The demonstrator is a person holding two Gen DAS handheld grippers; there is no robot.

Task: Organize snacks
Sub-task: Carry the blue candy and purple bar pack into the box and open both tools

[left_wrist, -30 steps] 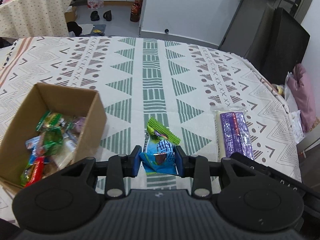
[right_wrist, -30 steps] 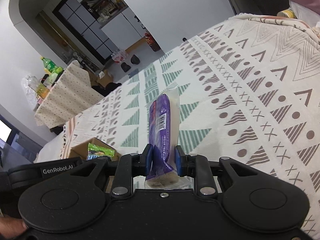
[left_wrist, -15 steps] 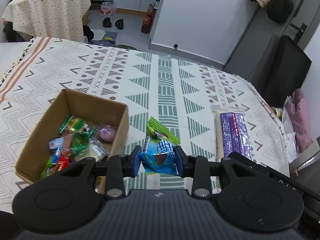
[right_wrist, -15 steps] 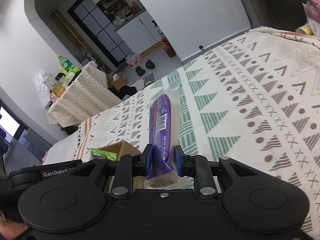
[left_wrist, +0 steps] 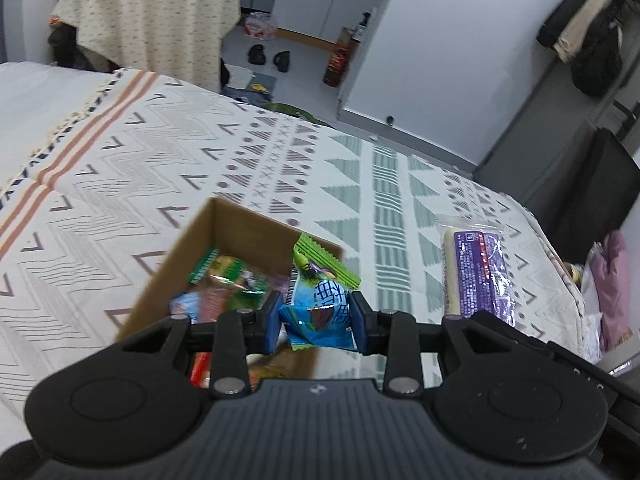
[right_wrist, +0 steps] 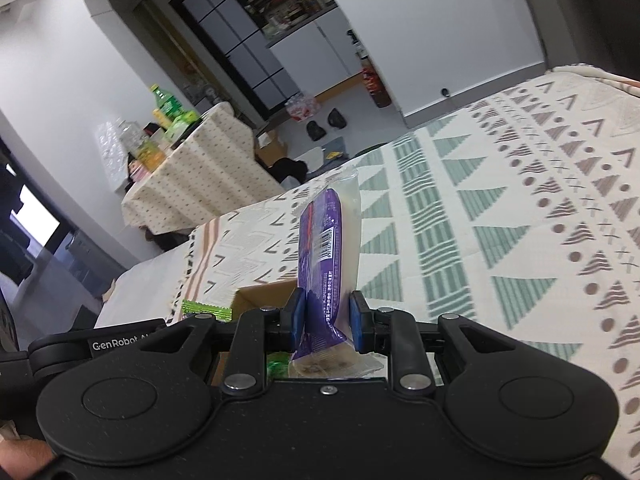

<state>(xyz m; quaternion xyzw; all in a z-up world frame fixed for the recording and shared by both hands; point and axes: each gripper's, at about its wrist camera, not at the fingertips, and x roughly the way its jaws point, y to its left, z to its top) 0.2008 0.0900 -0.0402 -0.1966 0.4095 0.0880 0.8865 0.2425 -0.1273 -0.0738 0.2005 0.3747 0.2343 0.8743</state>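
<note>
The left claw (left_wrist: 316, 322) gripped a blue-green snack packet (left_wrist: 318, 312) above the cardboard box (left_wrist: 180, 252). The right claw (right_wrist: 325, 322) clamped a purple packet (right_wrist: 326, 256).

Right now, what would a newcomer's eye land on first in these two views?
Probably the bright blue-and-green snack packet pinched in the left gripper, hanging over the open cardboard box of colourful snacks. Next, the long purple-and-white package standing upright in the right gripper above the patterned tablecloth.
</note>
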